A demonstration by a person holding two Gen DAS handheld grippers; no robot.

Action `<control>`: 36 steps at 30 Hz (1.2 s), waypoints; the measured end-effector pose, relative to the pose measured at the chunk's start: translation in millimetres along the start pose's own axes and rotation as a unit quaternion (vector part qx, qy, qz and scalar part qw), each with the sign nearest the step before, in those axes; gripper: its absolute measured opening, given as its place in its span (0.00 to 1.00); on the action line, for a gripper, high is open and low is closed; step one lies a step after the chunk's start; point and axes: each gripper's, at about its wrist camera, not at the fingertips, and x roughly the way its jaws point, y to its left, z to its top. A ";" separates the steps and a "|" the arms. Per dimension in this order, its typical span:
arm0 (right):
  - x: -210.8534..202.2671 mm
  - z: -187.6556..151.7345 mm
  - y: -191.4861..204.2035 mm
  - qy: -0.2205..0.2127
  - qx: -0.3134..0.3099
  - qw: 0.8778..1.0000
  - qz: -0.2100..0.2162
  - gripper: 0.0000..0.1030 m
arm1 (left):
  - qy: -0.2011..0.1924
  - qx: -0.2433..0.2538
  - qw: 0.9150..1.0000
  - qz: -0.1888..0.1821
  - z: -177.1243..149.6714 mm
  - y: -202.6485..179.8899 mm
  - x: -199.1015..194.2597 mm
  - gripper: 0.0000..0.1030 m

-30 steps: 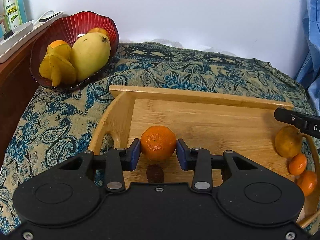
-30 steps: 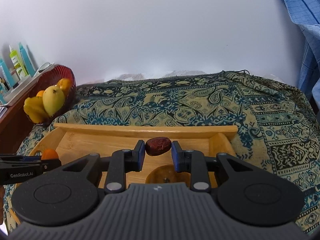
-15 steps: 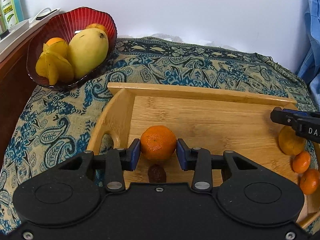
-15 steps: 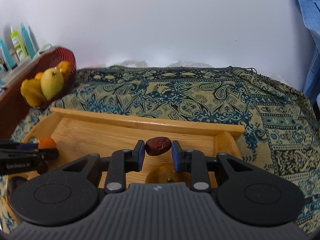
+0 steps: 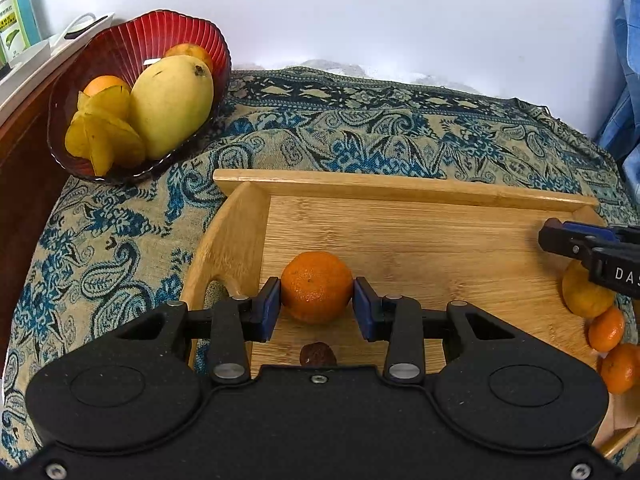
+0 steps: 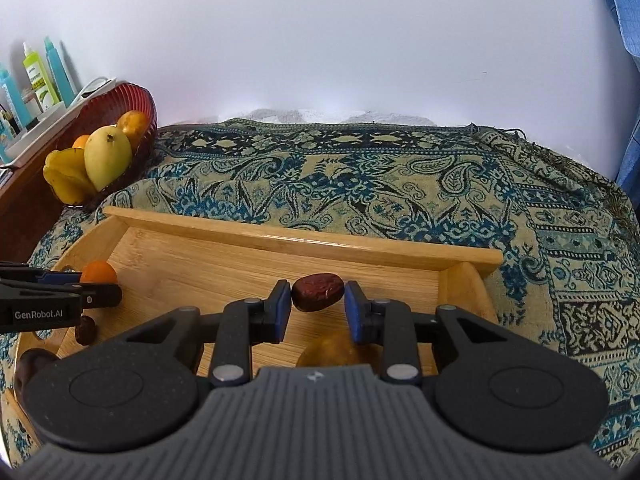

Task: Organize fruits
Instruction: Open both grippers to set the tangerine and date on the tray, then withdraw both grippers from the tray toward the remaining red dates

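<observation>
Orange round mandarin [image 5: 316, 287] sits clamped betw. blue pads of left gripper [image 5: 316, 304], above left end of pale bamboo tray [image 5: 400, 194]. Right gripper [image 6: 317, 307] pinches dark red wrinkled date [image 6: 317, 292] over tray's right end. Already down: three orange citrus at right [image 5: 606, 328], one more date [image 5: 318, 355] w/ left side. Sorting looks partway; both held fruits not yet placed. Red ribbed bowl [image 5: 132, 40] w/ mango & starfruit sits beside tray, untouched.
</observation>
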 end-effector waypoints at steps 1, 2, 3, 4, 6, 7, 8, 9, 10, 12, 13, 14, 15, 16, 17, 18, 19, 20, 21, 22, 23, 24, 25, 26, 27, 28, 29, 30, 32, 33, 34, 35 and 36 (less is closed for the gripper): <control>0.4 0.3 0.2 0.000 0.001 1.000 0.000 0.34 | 0.000 0.000 1.000 0.000 -0.1 0.0 0.1 0.36; 0.5 0.3 -0.1 0.000 0.003 1.000 -0.001 0.34 | -0.001 0.002 1.000 0.001 -0.3 -0.4 0.3 0.36; 0.6 0.1 -0.4 -0.001 0.005 1.000 0.000 0.34 | -0.001 0.003 1.000 0.002 -0.4 -1.0 0.4 0.36; 0.8 0.0 -0.5 -0.001 0.007 1.000 0.001 0.34 | -0.001 0.005 1.000 0.002 -0.3 -1.5 0.6 0.36; 1.0 -0.2 -0.2 -0.001 0.008 1.000 -0.001 0.34 | -0.002 0.006 1.000 0.002 -0.5 -2.3 0.8 0.36; 1.0 -0.4 -0.1 -0.001 0.008 1.000 -0.001 0.37 | -0.002 0.006 1.000 0.002 -0.4 -2.6 0.7 0.36; 1.0 -0.5 -0.1 -0.001 0.009 1.000 0.000 0.40 | -0.001 0.006 1.000 0.003 -0.4 -2.7 0.9 0.38; 1.0 -0.7 0.1 -0.002 0.009 1.000 0.001 0.44 | -0.001 0.007 1.000 0.003 -0.4 -3.0 1.1 0.40; 0.9 -1.0 0.0 -0.003 0.011 1.000 0.000 0.52 | -0.001 0.008 1.000 0.004 -0.6 -3.4 0.7 0.45; 0.9 -1.5 -0.2 -0.005 0.013 1.000 0.005 0.56 | -0.008 0.013 1.000 0.007 -1.5 -4.5 -1.5 0.51; 0.3 -1.5 -0.1 -0.005 0.015 1.000 0.008 0.57 | -0.012 0.016 1.000 0.009 -2.0 -5.2 -2.9 0.55; -0.4 -1.6 0.0 -0.006 0.017 1.000 0.009 0.57 | -0.016 0.020 1.000 0.011 -2.6 -5.9 -4.9 0.59; -1.7 -1.6 0.1 -0.007 0.019 1.000 0.010 0.59 | -0.020 0.023 0.999 0.013 -3.4 -6.6 -7.4 0.61; -4.1 -1.8 0.1 -0.011 0.022 1.000 0.012 0.61 | -0.025 0.025 0.999 0.013 -4.3 -7.3 -10.3 0.65; -6.6 -2.0 0.0 -0.015 0.024 0.999 0.016 0.62 | -0.030 0.026 0.999 0.011 -5.2 -7.5 -14.0 0.69; -9.7 -2.3 0.1 -0.020 0.026 0.999 0.019 0.65 | -0.034 0.025 0.999 0.009 -6.0 -7.8 -17.6 0.72; -13.9 -2.9 0.2 -0.028 0.027 0.999 0.022 0.67 | -0.040 0.024 0.999 0.007 -7.1 -7.8 -22.0 0.75; -18.5 -3.5 0.5 -0.036 0.030 0.999 0.025 0.68 | -0.045 0.023 0.999 0.005 -8.1 -7.9 -25.8 0.78; -23.2 -4.4 1.1 -0.044 0.032 0.998 0.028 0.71 | -0.052 0.022 0.998 0.004 -9.8 -8.3 -30.7 0.78; -27.5 -5.3 2.0 -0.052 0.036 0.998 0.029 0.73 | -0.058 0.021 0.998 0.004 -11.8 -8.9 -35.6 0.80; -32.6 -6.8 3.0 -0.061 0.040 0.997 0.031 0.74 | -0.064 0.022 0.998 0.004 -13.7 -9.6 -40.2 0.82; -37.8 -9.0 4.7 -0.069 0.042 0.996 0.032 0.76 | -0.069 0.022 0.997 0.002 -16.2 -10.2 -45.5 0.83; -43.4 -11.6 6.9 -0.079 0.043 0.995 0.033 0.78 | -0.075 0.023 0.997 -0.001 -19.3 -11.0 -51.3 0.83; -48.5 -13.9 8.8 -0.086 0.042 0.995 0.034 0.78 | -0.079 0.023 0.997 -0.004 -22.4 -11.9 -56.9 0.84; -54.3 -17.0 11.3 -0.093 0.039 0.994 0.034 0.79 | -0.084 0.024 0.996 -0.008 -26.1 -12.9 -62.8 0.84; -59.7 -20.0 13.6 -0.099 0.037 0.994 0.033 0.79 | -0.088 0.025 0.996 -0.012 -30.0 -13.9 -68.2 0.87; -66.1 -23.9 15.7 -0.105 0.035 0.993 0.030 0.80 | -0.093 0.025 0.995 -0.017 -34.6 -15.0 -74.0 0.89; -71.5 -27.7 17.4 -0.110 0.034 0.993 0.027 0.81 | -0.099 0.027 0.994 -0.021 -39.6 -16.6 -80.0 0.89; -81.2 -35.9 19.8 -0.117 0.033 0.992 0.022 0.82 | -0.108 0.035 0.993 -0.023 -49.2 -19.8 -90.1 0.90; -85.5 -39.5 21.4 -0.121 0.032 0.992 0.017 0.82 | -0.112 0.038 0.993 -0.023 -54.6 -21.4 -95.1 0.90; -89.4 -42.6 23.1 -0.125 0.029 0.992 0.012 0.82 | -0.116 0.040 0.992 -0.023 -60.0 -22.8 -99.8 0.91; -94.1 -46.1 25.5 -0.131 0.024 0.991 0.006 0.82 | -0.120 0.043 0.992 -0.023 -65.5 -24.3 -104.6 0.91; -98.5 -49.1 27.7 -0.137 0.019 0.990 0.000 0.83 | -0.124 0.047 0.991 -0.024 -71.3 -25.9 -109.0 0.92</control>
